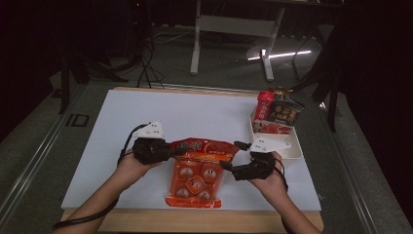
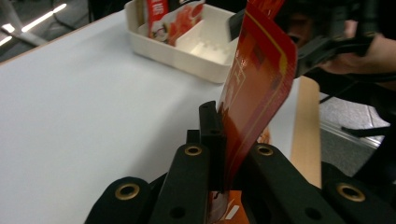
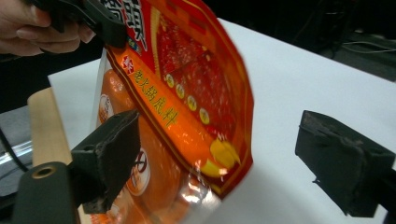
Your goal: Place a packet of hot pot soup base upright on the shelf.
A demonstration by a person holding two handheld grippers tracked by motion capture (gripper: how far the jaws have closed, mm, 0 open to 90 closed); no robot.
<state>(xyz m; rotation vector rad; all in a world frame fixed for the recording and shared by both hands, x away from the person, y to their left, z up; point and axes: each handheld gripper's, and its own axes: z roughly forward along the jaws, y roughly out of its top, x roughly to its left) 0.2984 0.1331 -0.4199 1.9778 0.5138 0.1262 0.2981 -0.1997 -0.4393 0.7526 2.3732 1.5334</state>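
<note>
A red and orange snack bag [image 1: 197,175] lies lengthwise on the white board near the front edge, its top end raised. My left gripper [image 1: 178,152] is shut on the bag's top left corner. In the left gripper view the jaws [image 2: 224,121] pinch the red bag [image 2: 257,79] edge-on. My right gripper [image 1: 226,165] is at the bag's top right. Its jaws [image 3: 224,154] stand wide open, with the corner of the bag [image 3: 187,93] between them and no pad touching it.
A white divided tray [image 1: 292,151] sits at the back right with red and dark packets [image 1: 277,114] standing in it. The white board [image 1: 195,112] is bare behind the bag. A wooden table edge [image 1: 195,222] runs along the front.
</note>
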